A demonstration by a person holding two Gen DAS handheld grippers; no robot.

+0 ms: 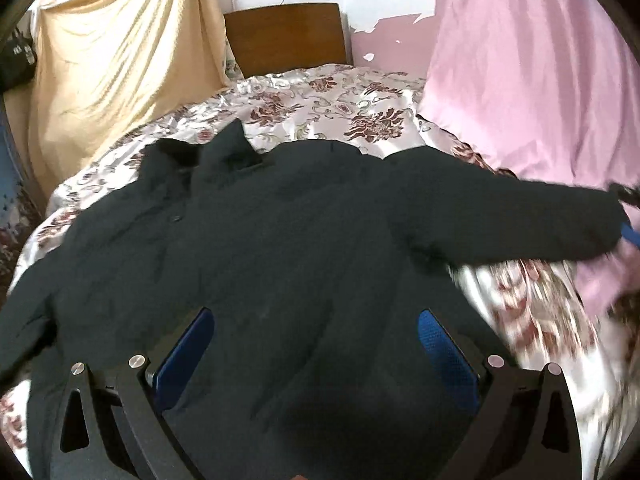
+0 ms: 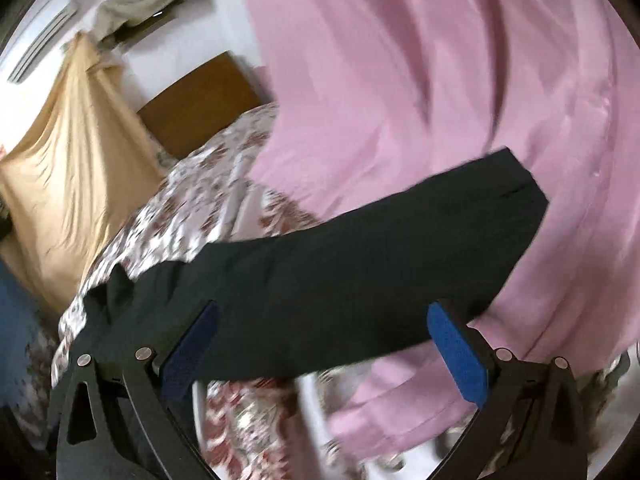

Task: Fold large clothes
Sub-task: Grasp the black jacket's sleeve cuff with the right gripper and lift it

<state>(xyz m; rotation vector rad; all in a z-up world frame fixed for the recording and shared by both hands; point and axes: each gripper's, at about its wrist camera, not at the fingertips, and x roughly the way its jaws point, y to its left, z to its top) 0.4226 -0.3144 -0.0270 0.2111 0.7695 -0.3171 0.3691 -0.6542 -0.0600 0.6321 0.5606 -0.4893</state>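
Spreading coat (image 1: pixel 280 248) on bed (image 1: pixel 320 96): both grippers (image 1: pixel 316 344) (image 2: pixel 324 340) agape, empty; sleeve (image 2: pixel 360 260) is best gripped near cuff.

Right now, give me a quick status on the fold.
Left gripper open over the coat. Right gripper open around the sleeve, not pinched. Coat unfolded on the bed. Pink sheet hangs behind the sleeve.
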